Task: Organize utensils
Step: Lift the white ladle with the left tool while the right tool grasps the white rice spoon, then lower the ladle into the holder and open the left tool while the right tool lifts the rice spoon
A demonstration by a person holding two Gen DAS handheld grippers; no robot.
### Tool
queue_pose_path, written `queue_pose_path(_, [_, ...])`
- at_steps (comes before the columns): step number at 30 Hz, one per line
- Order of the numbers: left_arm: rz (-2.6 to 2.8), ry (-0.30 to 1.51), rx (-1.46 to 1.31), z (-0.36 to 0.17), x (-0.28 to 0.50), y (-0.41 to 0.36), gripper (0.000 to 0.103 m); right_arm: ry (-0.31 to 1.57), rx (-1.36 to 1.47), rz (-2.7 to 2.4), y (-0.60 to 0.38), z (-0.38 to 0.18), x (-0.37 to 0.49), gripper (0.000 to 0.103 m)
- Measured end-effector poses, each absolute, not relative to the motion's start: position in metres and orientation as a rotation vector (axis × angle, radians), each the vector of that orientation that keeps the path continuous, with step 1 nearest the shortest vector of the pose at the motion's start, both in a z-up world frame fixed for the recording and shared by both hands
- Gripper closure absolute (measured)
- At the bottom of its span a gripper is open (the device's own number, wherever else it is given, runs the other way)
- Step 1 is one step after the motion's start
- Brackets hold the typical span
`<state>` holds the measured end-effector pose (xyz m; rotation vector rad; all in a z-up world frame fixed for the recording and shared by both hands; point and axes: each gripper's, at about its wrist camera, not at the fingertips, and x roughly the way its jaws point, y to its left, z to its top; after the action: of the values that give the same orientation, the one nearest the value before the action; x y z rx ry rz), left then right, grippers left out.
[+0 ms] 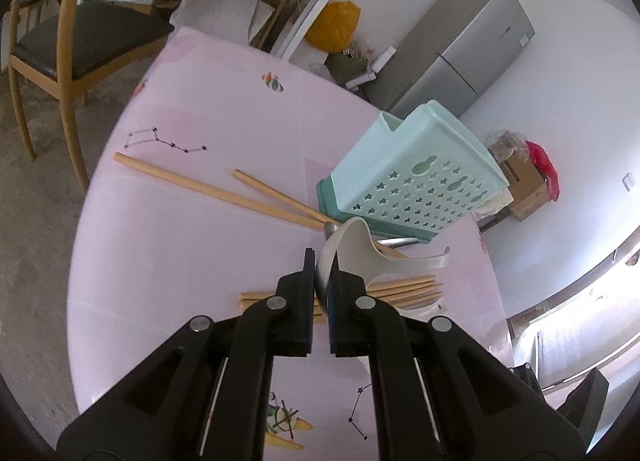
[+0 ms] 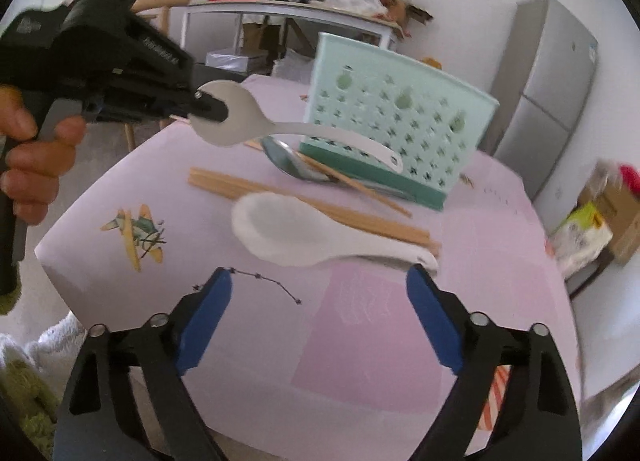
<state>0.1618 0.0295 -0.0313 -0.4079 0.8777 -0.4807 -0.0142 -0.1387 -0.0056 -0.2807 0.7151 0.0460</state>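
My left gripper (image 1: 322,261) is shut on the bowl of a white ceramic spoon (image 1: 360,249), which it holds above the pink table (image 1: 180,229). The right wrist view shows that same gripper (image 2: 216,109) and the lifted spoon (image 2: 288,129) in the air. A mint-green perforated utensil holder (image 1: 412,173) stands behind. A second white spoon (image 2: 304,237) lies on the table just beyond my right gripper (image 2: 320,285), which stands open with nothing between its fingers. A metal spoon (image 2: 292,165) and wooden chopsticks (image 2: 320,205) lie by the holder (image 2: 396,117).
Two longer chopsticks (image 1: 208,189) lie apart on the left of the table. A wooden chair (image 1: 64,41) stands beyond the table's far left edge, a grey fridge (image 1: 456,45) and a cluttered white side table (image 2: 288,17) behind. A hand (image 2: 36,165) grasps the left gripper's handle.
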Motion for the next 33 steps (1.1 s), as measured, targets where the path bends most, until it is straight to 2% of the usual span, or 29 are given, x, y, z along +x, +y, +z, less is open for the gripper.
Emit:
queue_pose_path(7, [-0.47, 0.844, -0.438, -0.028, 0.155, 0.045, 0.099, 0.692, -0.437, 0.062, -0.111, -0.013, -0.002, 0.042])
queue_pose_path(12, [-0.47, 0.836, -0.455, -0.029, 0.157, 0.052, 0.099, 0.727, -0.544, 0.041, -0.092, -0.031, 0.014, 0.06])
queue_pose_path(20, [-0.467, 0.827, -0.469, -0.031, 0.16, 0.06, 0.099, 0.732, -0.612, 0.007, -0.082, -0.036, 0.015, 0.073])
queue_pose_path(24, [-0.466, 0.82, -0.466, -0.032, 0.159, 0.062, 0.099, 0.746, -0.612, -0.013, -0.083, -0.039, 0.017, 0.087])
queue_pose_path(26, [-0.464, 0.817, -0.465, -0.032, 0.158, 0.062, 0.099, 0.748, -0.608, -0.018, -0.084, -0.039, 0.017, 0.091])
queue_pose_path(33, [-0.462, 0.802, -0.463, -0.029, 0.155, 0.064, 0.099, 0.678, -0.612, -0.042, -0.087, -0.025, 0.007, 0.095])
